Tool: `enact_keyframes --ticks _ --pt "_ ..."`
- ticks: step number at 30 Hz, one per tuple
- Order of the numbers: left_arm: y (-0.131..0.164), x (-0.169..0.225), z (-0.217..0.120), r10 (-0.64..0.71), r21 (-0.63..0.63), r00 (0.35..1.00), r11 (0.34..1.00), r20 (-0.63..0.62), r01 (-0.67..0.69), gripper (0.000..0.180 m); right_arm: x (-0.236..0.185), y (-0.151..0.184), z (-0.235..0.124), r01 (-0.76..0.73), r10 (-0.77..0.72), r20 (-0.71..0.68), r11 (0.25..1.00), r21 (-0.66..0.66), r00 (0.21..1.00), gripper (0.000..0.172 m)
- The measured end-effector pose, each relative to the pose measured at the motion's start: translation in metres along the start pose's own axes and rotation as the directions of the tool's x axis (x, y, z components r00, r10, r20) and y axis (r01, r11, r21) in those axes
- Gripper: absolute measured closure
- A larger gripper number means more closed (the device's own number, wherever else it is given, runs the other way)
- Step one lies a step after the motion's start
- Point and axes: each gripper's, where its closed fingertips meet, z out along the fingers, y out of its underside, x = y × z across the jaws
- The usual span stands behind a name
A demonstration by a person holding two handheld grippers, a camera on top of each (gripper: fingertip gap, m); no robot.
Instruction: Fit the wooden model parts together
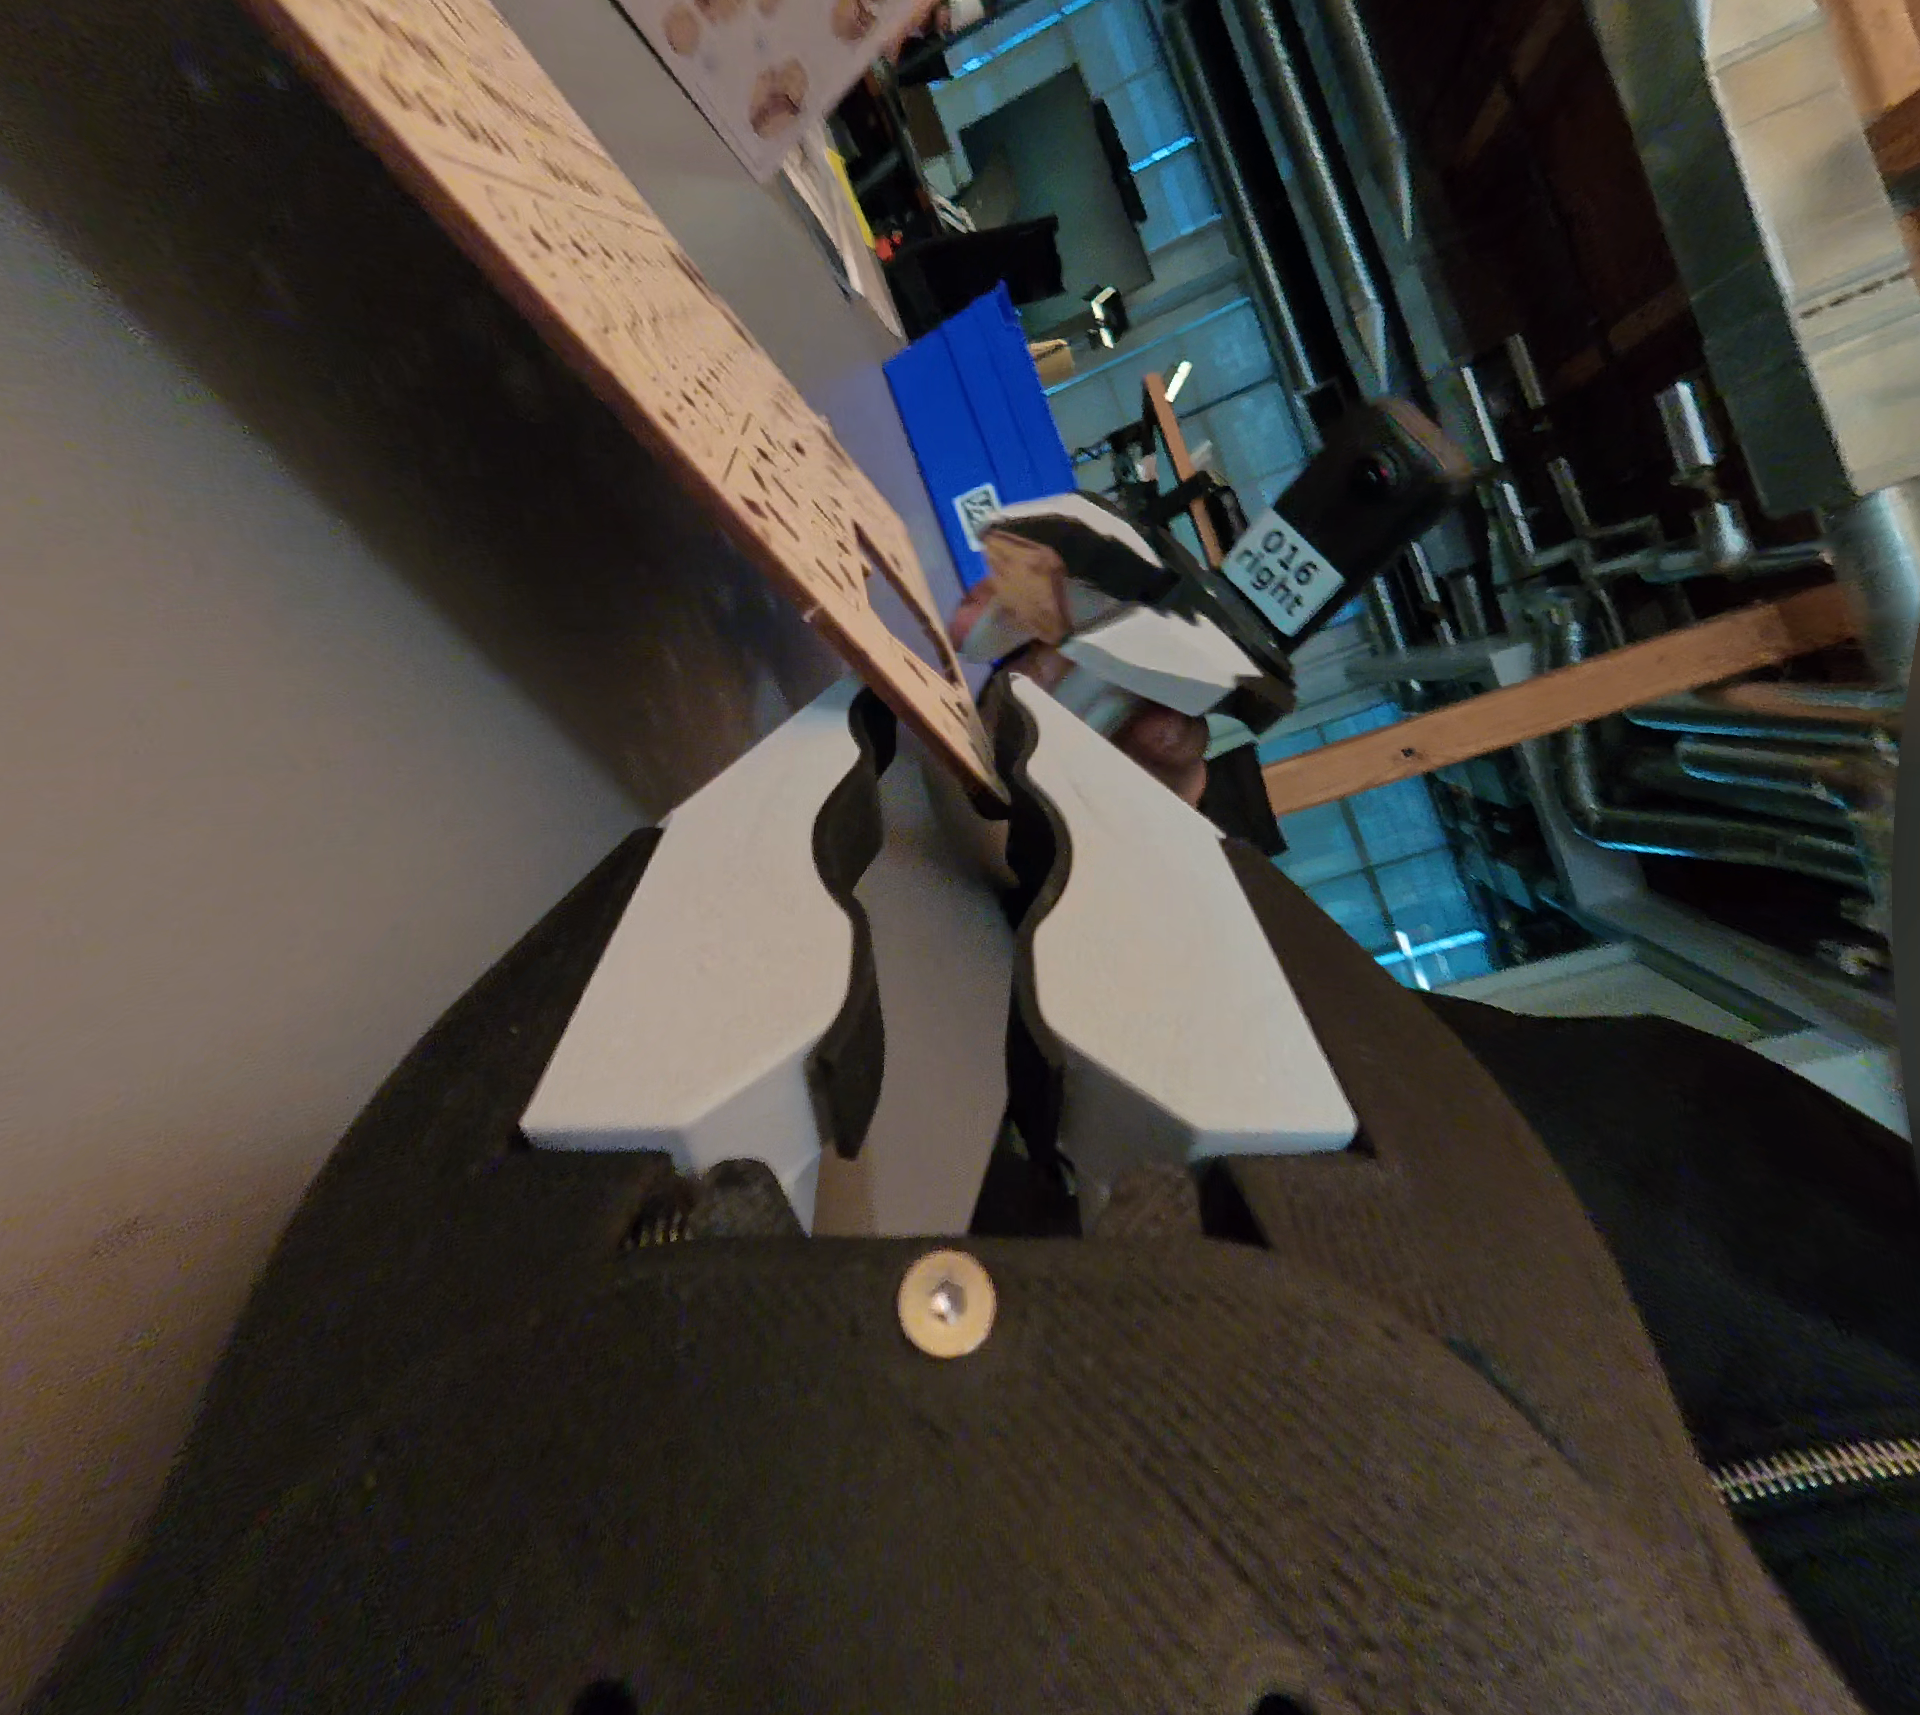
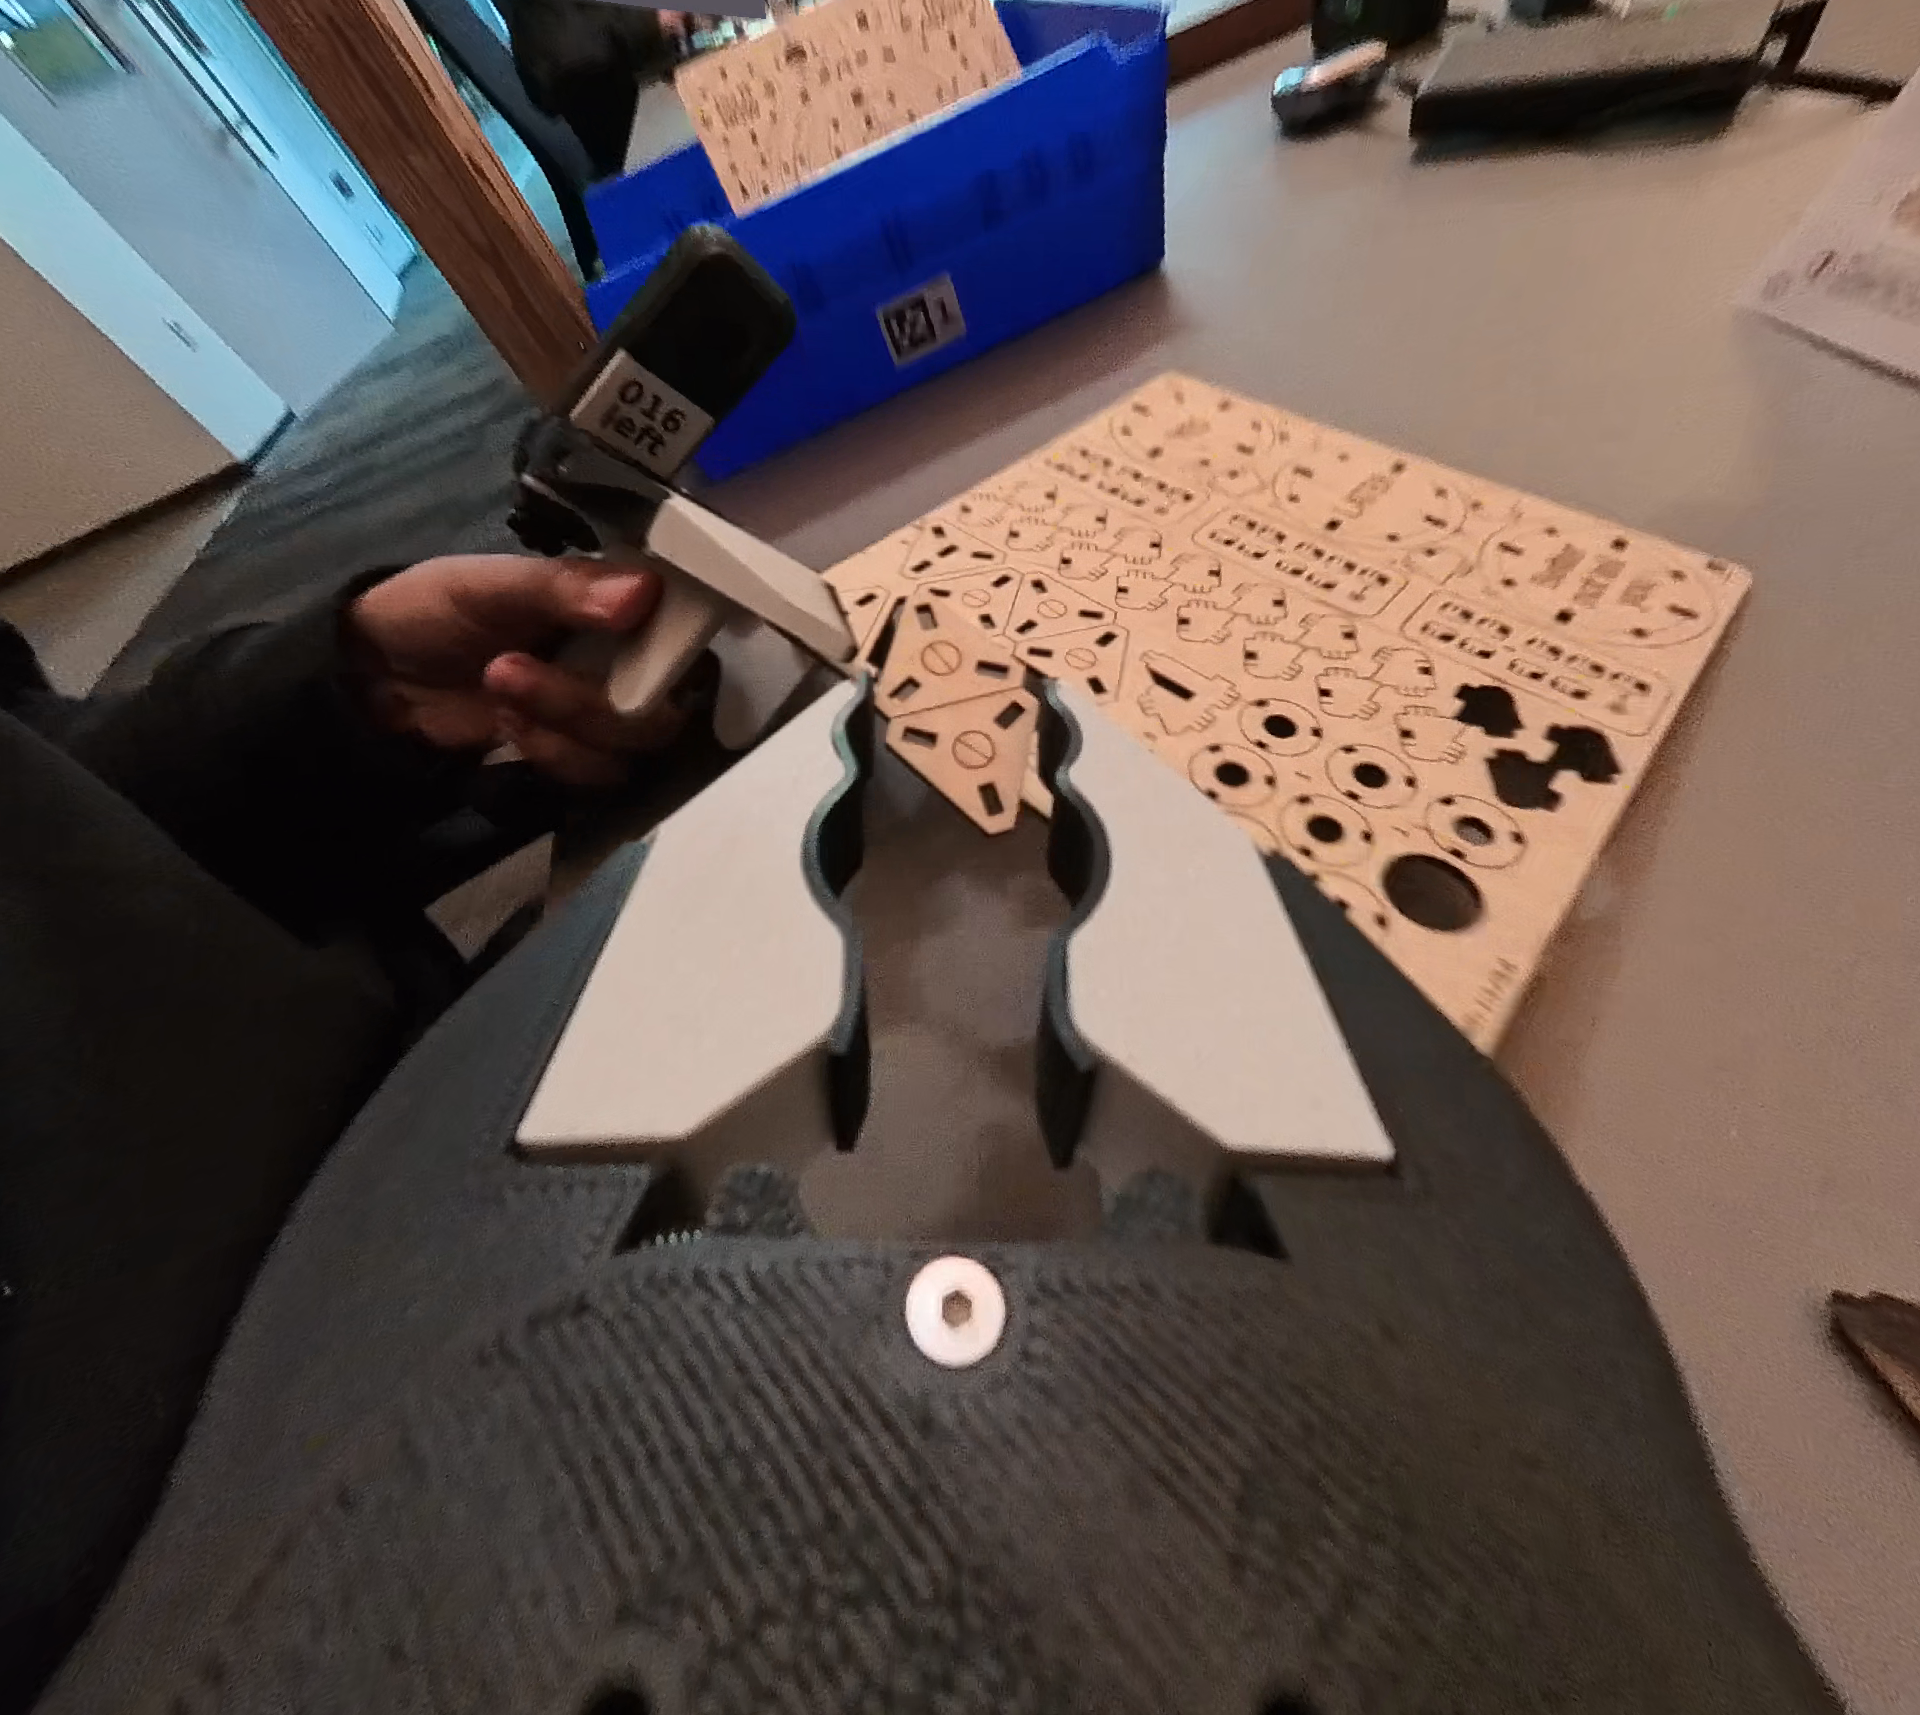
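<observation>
While the wooden puzzle sheet [image 2: 1299, 678] lies on the grey table [image 2: 1455, 294], its near-left corner is lifted. L gripper [image 1: 940, 730] clamps that corner edge, pads pressing the sheet. R gripper [image 2: 951, 730] has fingers apart, straddling a popped-up wooden triangle pc [image 2: 961, 735], not pinching it. Blue bin [image 2: 935, 231] sits behind, well apart.

Black hand-held gripper [image 2: 951, 715], white fingers [image 2: 727, 938]
</observation>
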Motion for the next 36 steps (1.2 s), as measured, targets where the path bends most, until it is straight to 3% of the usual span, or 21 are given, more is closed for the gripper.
enact_keyframes --ticks 4,8,10,15,19,21,23,25,28,30,34,36 --pt "-0.021 -0.028 -0.027 0.108 -0.010 0.974 0.994 0.200 -0.109 0.154 0.002 -0.009 -0.011 0.080 -0.076 -0.050 0.994 0.073 0.996 0.142" --pt "-0.035 -0.063 -0.057 0.251 -0.109 0.828 0.968 0.501 -0.227 0.115 0.002 -0.001 -0.012 0.256 -0.248 -0.153 0.966 0.035 0.957 0.142" --pt "-0.040 -0.067 -0.069 0.277 -0.118 0.758 0.959 0.590 -0.259 0.109 0.000 0.004 -0.011 0.337 -0.329 -0.188 0.942 0.009 0.925 0.142" --pt "-0.043 -0.051 -0.084 0.322 -0.093 0.653 0.928 0.686 -0.360 0.093 -0.009 0.010 -0.006 0.423 -0.416 -0.197 0.906 -0.007 0.888 0.142" --pt "-0.047 -0.062 -0.107 0.242 -0.034 0.633 0.946 0.735 -0.322 0.090 -0.017 0.011 -0.003 0.438 -0.431 -0.177 0.899 0.003 0.885 0.142" --pt "-0.048 -0.047 -0.103 0.208 0.038 0.728 0.951 0.653 -0.306 0.098 -0.022 0.006 -0.005 0.449 -0.437 -0.172 0.893 0.035 0.883 0.143" --pt "-0.035 -0.012 -0.078 0.200 0.071 0.887 0.965 0.417 -0.251 0.120 -0.029 0.003 -0.006 0.461 -0.446 -0.157 0.885 0.070 0.881 0.143" --pt "-0.015 0.017 -0.050 0.147 0.041 0.972 0.987 0.186 -0.157 0.122 -0.036 0.002 -0.004 0.484 -0.470 -0.138 0.871 0.087 0.872 0.142" --pt "0.017 0.032 -0.013 0.122 -0.076 0.992 0.990 0.032 -0.119 0.103 -0.045 0.005 -0.001 0.530 -0.519 -0.119 0.843 0.087 0.846 0.142" --pt "0.032 0.040 0.004 0.095 -0.125 0.994 0.987 -0.046 -0.100 0.109 -0.050 0.008 0.001 0.536 -0.528 -0.094 0.840 0.089 0.844 0.142" --pt "0.032 0.047 0.014 0.033 -0.096 0.990 0.994 -0.138 -0.047 0.175 -0.056 0.004 -0.003 0.511 -0.506 -0.076 0.847 0.144 0.859 0.142" --pt "0.026 0.048 0.010 0.020 -0.061 0.988 0.998 -0.155 -0.030 0.180 -0.053 -0.007 -0.011 0.416 -0.410 -0.076 0.879 0.231 0.909 0.142"
